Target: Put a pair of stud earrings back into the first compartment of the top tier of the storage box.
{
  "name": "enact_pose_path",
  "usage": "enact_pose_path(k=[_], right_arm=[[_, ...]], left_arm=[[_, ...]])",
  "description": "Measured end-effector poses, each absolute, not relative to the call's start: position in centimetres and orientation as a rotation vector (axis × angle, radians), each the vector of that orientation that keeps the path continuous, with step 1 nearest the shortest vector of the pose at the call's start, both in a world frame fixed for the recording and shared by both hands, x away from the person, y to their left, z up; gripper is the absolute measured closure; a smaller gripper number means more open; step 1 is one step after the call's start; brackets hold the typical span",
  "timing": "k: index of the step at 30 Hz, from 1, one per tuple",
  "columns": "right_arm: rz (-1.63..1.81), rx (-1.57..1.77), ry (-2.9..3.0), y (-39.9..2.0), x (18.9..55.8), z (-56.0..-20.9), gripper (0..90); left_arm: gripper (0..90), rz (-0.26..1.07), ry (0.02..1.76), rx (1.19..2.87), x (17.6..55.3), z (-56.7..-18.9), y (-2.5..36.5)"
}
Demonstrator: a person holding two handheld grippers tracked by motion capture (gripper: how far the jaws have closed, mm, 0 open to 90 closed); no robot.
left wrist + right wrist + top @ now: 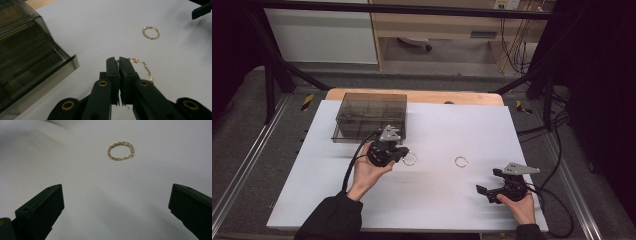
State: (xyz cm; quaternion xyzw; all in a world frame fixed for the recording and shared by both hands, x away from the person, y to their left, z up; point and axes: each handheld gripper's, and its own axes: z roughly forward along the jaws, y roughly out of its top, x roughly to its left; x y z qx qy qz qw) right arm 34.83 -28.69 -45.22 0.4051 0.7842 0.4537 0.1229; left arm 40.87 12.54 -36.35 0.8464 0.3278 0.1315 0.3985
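Note:
My left gripper [403, 152] [118, 60] is shut on a gold chain bracelet [410, 159] [147, 70], pinched at the jaw tips, with the rest of the chain draping off to the right side of the jaws. It is just in front of the smoky clear compartment box [371, 115] [25, 55]. A second gold bracelet [461, 161] [151, 33] [121, 151] lies as a closed loop on the white table top [437, 200]. My right gripper [488, 181] [116, 189] stands open near the front right, pointing at that loop from a short distance with nothing between its jaws.
The box stands at the table's back left, its dark lid closed over several compartments. The wooden table edge [462, 96] runs behind the white sheet. Black frame bars and cables [557, 165] flank the right side.

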Motion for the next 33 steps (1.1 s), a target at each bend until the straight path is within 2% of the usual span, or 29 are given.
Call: enact_pose_path(k=[13, 33], right_arm=[[1.318, 1.177, 2.289, -28.7, 34.8, -45.2, 0.5], [1.320, 1.182, 2.288, -28.7, 34.8, -45.2, 0.5]], left_arm=[[86.2, 0.383, 0.900, 2.116, 41.2, -34.9, 17.9], [86.2, 0.463, 1.023, 2.053, 43.3, -33.2, 23.6]])
